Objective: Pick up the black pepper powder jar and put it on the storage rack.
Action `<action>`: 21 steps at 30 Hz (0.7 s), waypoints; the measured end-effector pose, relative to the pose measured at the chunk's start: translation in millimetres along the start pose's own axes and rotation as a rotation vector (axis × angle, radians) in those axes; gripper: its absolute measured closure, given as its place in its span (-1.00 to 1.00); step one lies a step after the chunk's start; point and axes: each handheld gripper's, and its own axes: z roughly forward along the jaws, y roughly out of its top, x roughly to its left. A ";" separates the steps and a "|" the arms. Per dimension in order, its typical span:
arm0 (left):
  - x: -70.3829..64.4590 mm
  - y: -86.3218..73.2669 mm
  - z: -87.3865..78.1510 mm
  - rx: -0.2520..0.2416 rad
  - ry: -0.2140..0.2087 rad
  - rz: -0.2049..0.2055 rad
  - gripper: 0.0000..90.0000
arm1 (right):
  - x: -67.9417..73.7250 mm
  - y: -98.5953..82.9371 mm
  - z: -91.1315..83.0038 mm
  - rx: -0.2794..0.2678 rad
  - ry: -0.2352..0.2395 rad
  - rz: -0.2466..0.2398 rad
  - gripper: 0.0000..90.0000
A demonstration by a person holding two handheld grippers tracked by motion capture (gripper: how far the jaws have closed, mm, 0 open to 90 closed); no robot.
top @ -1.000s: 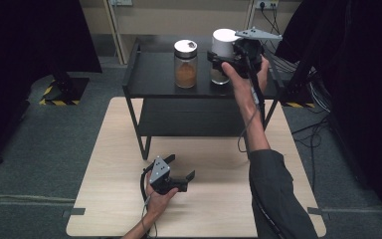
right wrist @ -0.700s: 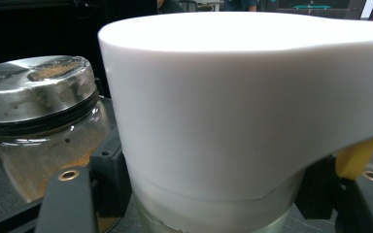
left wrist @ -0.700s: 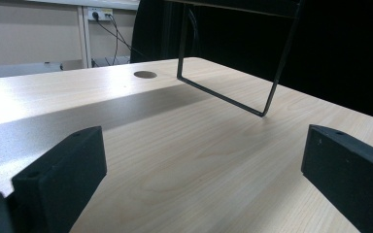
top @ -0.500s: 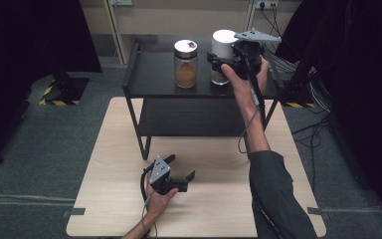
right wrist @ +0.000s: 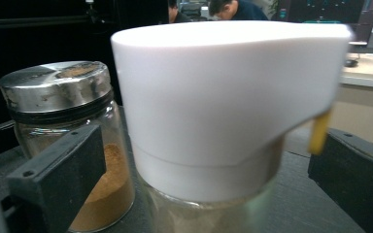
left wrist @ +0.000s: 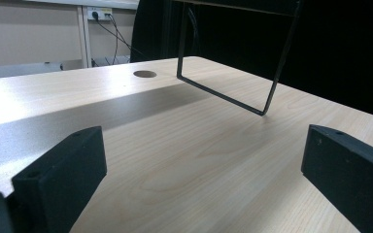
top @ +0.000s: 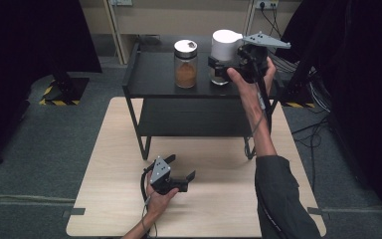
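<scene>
— Down on the table (top: 114, 149), nearest the person, what is the left gripper (top: 181, 180) doing?

— It lies low on the pale wood in the left hand (top: 159, 196), jaws spread wide with nothing between them. Its own view looks across bare wood to a thin leg of the rack (left wrist: 272, 87) and a round hole (left wrist: 144, 74) in the tabletop.

— And farther off?

— The right gripper (top: 218, 64) is up at the rack's (top: 151, 84) top shelf, held in the right hand (top: 248, 74), arm stretched forward. Its jaws stand apart on either side of the jar (top: 225, 56); in the right gripper view there is a gap between each jaw and the jar, so it is released, not clamped.

— How does that jar look?

— Clear glass below, capped by a tall white lid (right wrist: 223, 102) that flares out to one side into a pouring lip, with a small yellow tab (right wrist: 319, 132) under that lip. The glass is blurred up close; I cannot tell its contents.

— Where does it stand?

— Upright on the dark shelf, toward its right end. Just beside it, to the left in the high view, stands a second jar (top: 185, 63) with a metal lid (right wrist: 53, 85) and brown powder (right wrist: 104, 189) in its lower part. Whether the two touch, I cannot tell.
</scene>
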 end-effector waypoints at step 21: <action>-0.5 0.4 0.0 0.003 0.001 0.004 -0.96 | -3.7 -21.9 -35.1 -0.072 0.071 0.007 -0.99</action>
